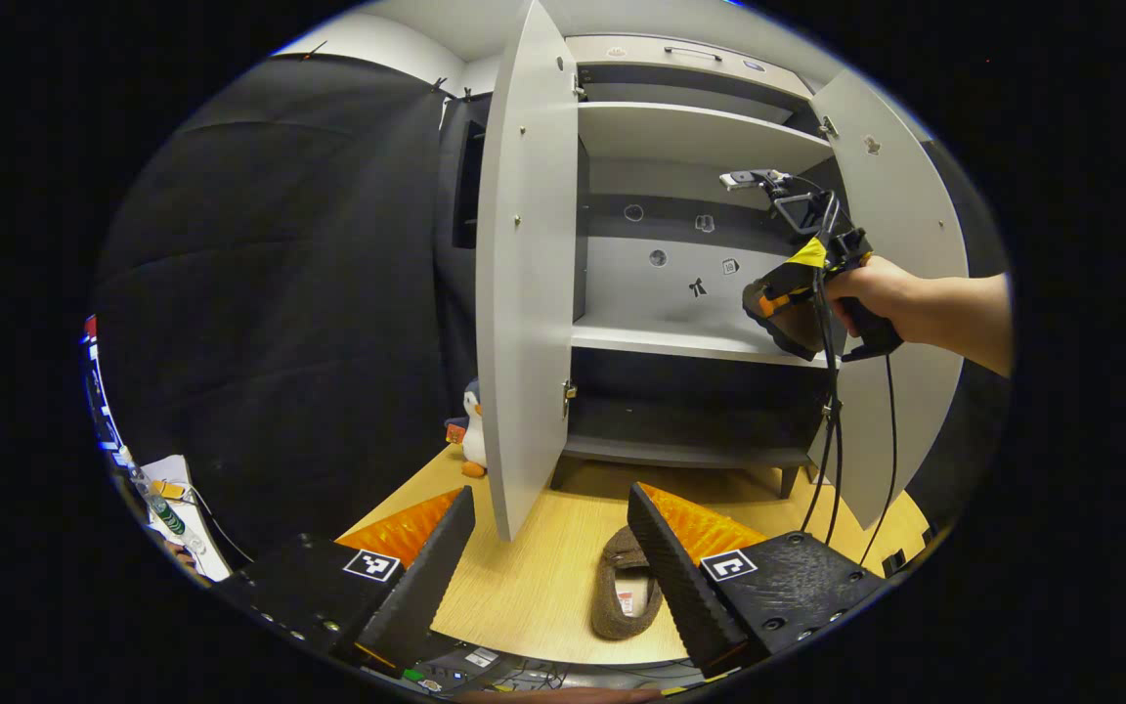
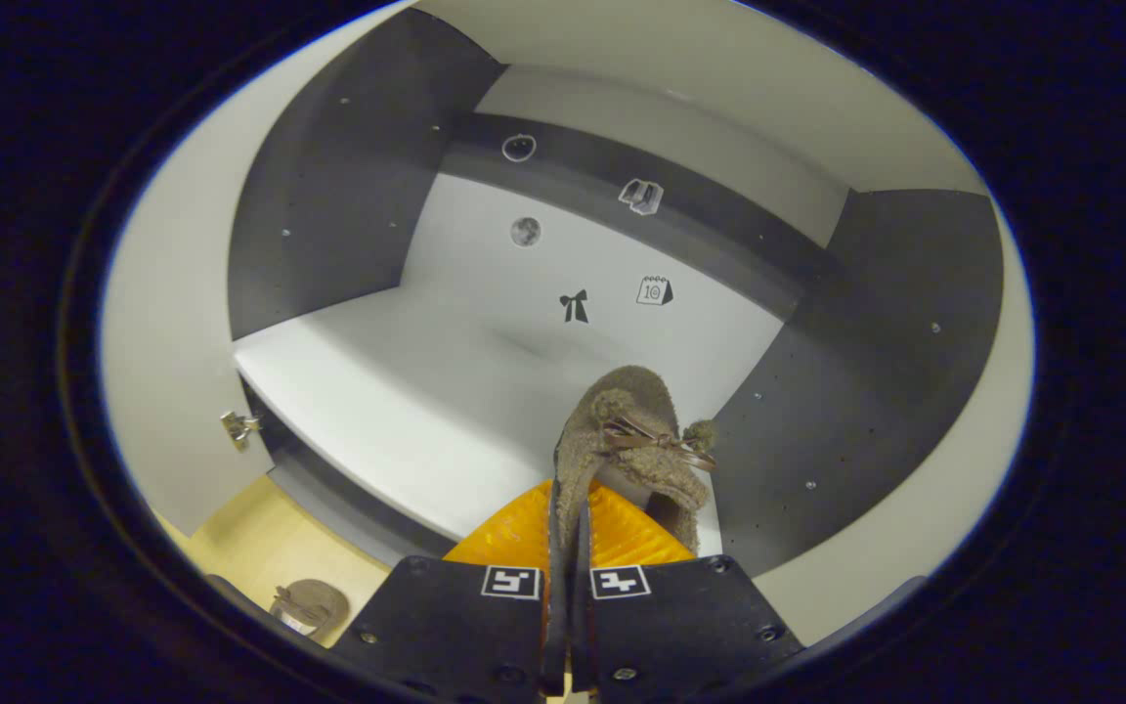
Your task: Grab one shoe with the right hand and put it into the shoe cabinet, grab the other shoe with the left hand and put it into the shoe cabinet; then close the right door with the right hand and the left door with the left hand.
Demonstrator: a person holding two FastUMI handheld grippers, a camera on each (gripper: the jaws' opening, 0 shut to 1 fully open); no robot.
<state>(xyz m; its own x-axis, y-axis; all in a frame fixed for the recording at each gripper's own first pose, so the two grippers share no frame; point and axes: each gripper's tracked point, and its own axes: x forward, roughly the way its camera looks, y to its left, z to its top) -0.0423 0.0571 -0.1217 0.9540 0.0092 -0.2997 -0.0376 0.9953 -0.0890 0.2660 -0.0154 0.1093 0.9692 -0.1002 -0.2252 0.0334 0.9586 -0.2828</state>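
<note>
In the right gripper view my right gripper (image 2: 568,513) is shut on the rim of a brown fuzzy slipper (image 2: 633,425), which hangs over the right end of the white middle shelf (image 2: 397,391) inside the shoe cabinet. From the left gripper view, that right gripper (image 1: 798,293) and the hand holding it reach in at the middle shelf (image 1: 680,337). The other brown slipper (image 1: 625,587) lies on the wooden floor, partly behind the right finger of my left gripper (image 1: 553,577), which stands open above it. This slipper (image 2: 304,603) also shows low on the left in the right gripper view.
Both cabinet doors stand open: the left door (image 1: 524,293) juts toward me, the right door (image 1: 900,244) swings out behind the arm. A penguin plush (image 1: 473,430) sits on the floor left of the cabinet. Cables hang from the right gripper.
</note>
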